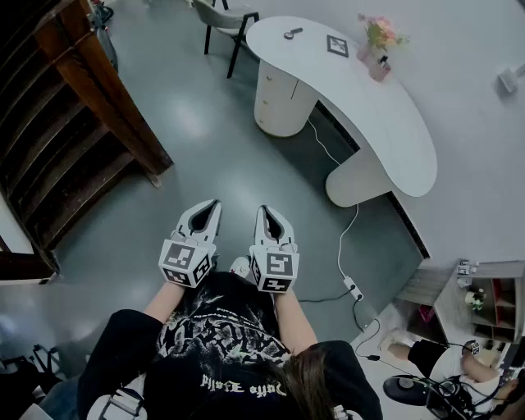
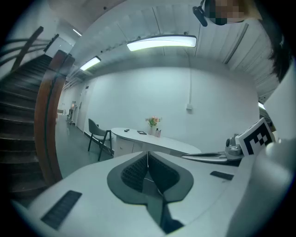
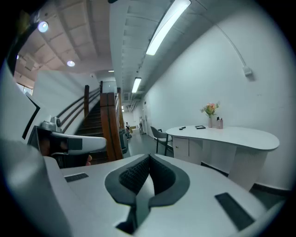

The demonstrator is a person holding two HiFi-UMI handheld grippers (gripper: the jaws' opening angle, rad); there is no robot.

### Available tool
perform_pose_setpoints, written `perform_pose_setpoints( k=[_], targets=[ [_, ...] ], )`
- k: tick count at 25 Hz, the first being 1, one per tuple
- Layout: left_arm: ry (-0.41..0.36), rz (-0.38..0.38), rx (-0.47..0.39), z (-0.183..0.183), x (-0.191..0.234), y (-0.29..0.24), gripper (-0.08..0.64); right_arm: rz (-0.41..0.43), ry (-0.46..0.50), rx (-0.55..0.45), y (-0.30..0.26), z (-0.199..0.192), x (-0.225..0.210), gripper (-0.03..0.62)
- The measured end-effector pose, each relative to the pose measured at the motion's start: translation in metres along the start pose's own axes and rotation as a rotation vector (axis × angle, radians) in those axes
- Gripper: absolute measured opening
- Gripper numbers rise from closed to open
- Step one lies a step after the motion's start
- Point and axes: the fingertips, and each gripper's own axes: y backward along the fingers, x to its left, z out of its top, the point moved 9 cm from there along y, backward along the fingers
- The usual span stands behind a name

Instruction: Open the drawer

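— Both tongs are hovering close in front of me: the left tongs [image 1: 212, 207] and the right tongs [image 1: 266, 212] are each pressing their pads together on nothing.

— Where is the drawer sitting?

— I'm seeing the drawer [image 1: 275, 80] sitting shut in the round pedestal [image 1: 283, 111] under the far end of the table [image 1: 385, 123], near the chair [image 1: 225, 20]. It's lying well apart from me across the floor [image 1: 213, 139], ahead and slightly rightward, so I'm judging the right tongs a little nearer.

— Is anything holding anything?

— A vase [image 1: 366, 54] on the table is holding flowers [image 1: 381, 33], and a cup [image 1: 380, 70] is standing just beside it, its contents too small to tell. The drawer is hiding whatever it holds.

— And the coming move?

— I'm thinking it's calling for walking over, then spreading the tongs.
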Motion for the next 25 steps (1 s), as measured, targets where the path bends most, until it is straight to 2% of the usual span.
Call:
perform_pose_setpoints(
  k=[6,14,19,25],
  targets=[
    [0.007,0.005,0.011,0.003,0.005,-0.004,0.025,-0.028,-0.136,-0.002,-0.002,-0.004,-0.008,0.026],
    [0.021,-0.006,0.007,-0.005,0.014,-0.012,0.025,-0.05,-0.138,-0.011,-0.015,-0.005,-0.012,0.026],
    [0.025,-0.011,0.01,-0.006,0.022,-0.023,0.025,-0.096,-0.111,-0.022,-0.024,-0.004,-0.015,0.026],
    [0.02,-0.028,0.02,-0.002,0.042,-0.041,0.025,-0.1,-0.07,0.011,-0.049,-0.001,-0.014,0.026]
  ],
)
